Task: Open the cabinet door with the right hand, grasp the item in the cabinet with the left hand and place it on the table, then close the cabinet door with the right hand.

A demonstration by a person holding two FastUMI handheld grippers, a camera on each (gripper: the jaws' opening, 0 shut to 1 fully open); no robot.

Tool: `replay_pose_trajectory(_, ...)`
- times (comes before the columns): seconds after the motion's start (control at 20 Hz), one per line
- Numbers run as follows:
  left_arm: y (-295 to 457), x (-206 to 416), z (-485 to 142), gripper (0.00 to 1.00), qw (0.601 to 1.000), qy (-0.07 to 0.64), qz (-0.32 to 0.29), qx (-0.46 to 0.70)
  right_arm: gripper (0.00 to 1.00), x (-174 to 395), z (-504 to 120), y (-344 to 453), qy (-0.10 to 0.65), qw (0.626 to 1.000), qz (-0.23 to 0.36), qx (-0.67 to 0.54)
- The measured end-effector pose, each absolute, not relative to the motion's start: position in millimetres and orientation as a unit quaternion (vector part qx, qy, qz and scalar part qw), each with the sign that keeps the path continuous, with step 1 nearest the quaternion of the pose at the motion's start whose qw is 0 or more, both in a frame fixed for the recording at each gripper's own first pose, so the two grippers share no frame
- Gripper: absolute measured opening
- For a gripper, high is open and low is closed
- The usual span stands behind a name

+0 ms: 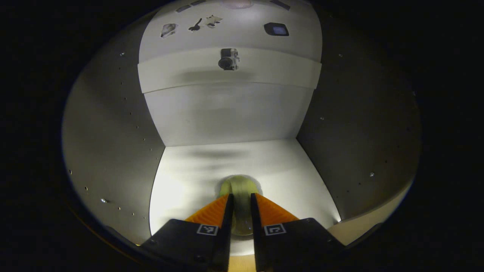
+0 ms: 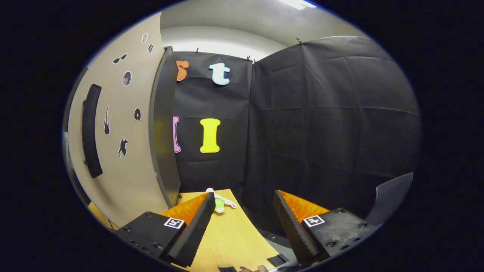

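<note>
- In the left gripper view, the left gripper (image 1: 240,200) reaches into the cabinet (image 1: 113,128), its two fingers drawn close together around a pale yellow-green round item (image 1: 240,187) that sits on the cabinet's white floor near the front edge.
- The fingers seem to press on the item's sides, though the dim light makes contact hard to confirm.
- The item lies midway between the cabinet's left and right walls, well short of the far back panel (image 1: 227,113).
- In the right gripper view, the right gripper (image 2: 242,211) stands wide open, holding nothing, above the wooden table (image 2: 234,238).
- The cabinet door (image 2: 124,151) stands swung open to the left, with a dark handle (image 2: 91,130) and small stickers on its face.
- A small white and green toy (image 2: 220,203) lies on the table's far end, beside the door's edge.
</note>
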State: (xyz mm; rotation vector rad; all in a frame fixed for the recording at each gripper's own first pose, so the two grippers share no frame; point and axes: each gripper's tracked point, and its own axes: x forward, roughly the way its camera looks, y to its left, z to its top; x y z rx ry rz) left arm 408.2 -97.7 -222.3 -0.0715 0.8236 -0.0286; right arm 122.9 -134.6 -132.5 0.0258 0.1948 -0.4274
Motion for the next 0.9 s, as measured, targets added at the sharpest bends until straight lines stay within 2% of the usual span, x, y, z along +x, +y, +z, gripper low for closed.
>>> replay_pose_trajectory(0.25,-101,401,-220,0.19,0.912,0.407,-0.025,-0.043,0.98,123,-136,-136,0.1,0.972,-0.211,0.018)
replay_pose_trajectory(0.55,-113,370,-188,0.2,0.916,0.394,-0.051,-0.053,0.98,127,-130,-126,0.09,0.978,-0.186,0.035)
replay_pose_trajectory(0.7,-119,327,-166,0.2,0.921,0.382,-0.068,-0.037,0.98,129,-123,-115,0.079,0.983,-0.162,0.046)
replay_pose_trajectory(0.9,-141,242,-147,0.2,0.909,0.391,-0.112,-0.089,0.98,123,-117,-91,0.077,0.988,-0.123,0.042)
